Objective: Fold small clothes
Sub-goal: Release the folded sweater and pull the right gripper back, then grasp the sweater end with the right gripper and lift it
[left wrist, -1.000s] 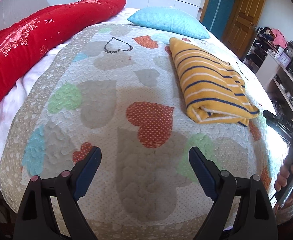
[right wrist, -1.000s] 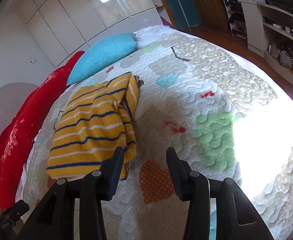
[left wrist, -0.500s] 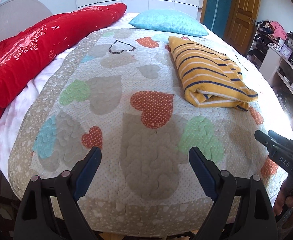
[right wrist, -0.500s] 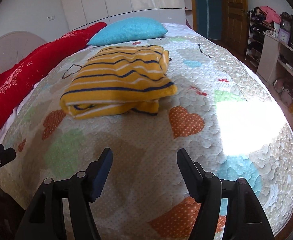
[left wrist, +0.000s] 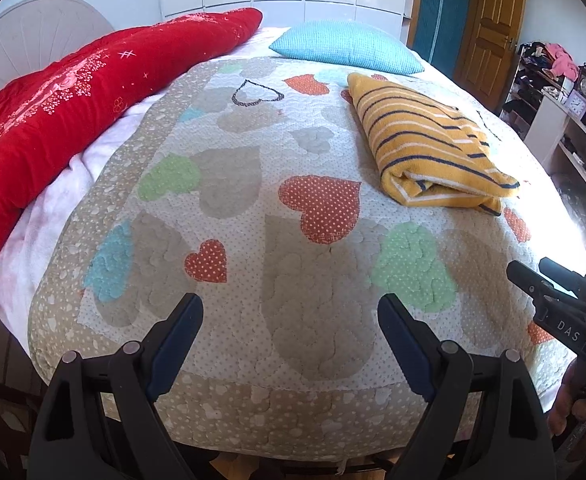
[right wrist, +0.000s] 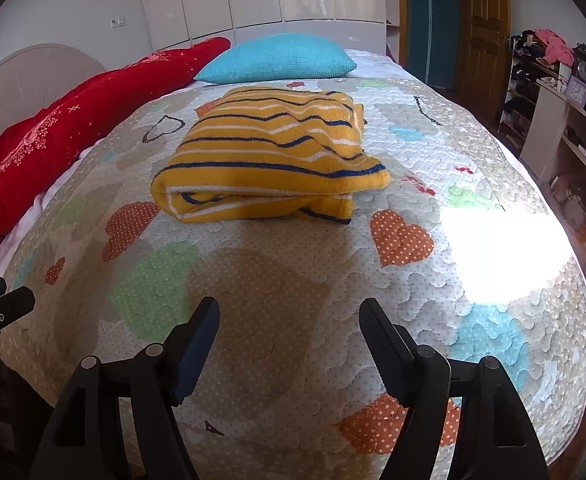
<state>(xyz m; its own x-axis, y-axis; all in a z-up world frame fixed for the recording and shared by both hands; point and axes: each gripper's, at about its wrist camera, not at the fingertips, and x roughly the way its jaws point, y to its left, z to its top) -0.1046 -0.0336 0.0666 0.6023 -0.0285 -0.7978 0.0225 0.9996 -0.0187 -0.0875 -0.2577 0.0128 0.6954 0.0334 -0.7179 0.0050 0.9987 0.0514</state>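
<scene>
A yellow sweater with navy and white stripes [left wrist: 429,144] lies folded on the heart-patterned quilt [left wrist: 293,248], right of centre in the left wrist view and at centre [right wrist: 269,156] in the right wrist view. My left gripper [left wrist: 291,316] is open and empty, held over the foot of the bed, well short of the sweater. My right gripper [right wrist: 289,318] is open and empty, also near the foot edge, in front of the sweater. The right gripper's body shows at the right edge of the left view [left wrist: 565,312].
A red duvet [left wrist: 73,92] lies along the left side of the bed. A turquoise pillow [left wrist: 345,46] is at the head. Shelves with clutter [left wrist: 565,92] and a wooden door [left wrist: 489,32] stand to the right. Sunlight glares on the quilt [right wrist: 501,256].
Both grippers have pulled back from the sweater toward the foot of the bed. The right gripper has opened wider. The sweater has not moved.
</scene>
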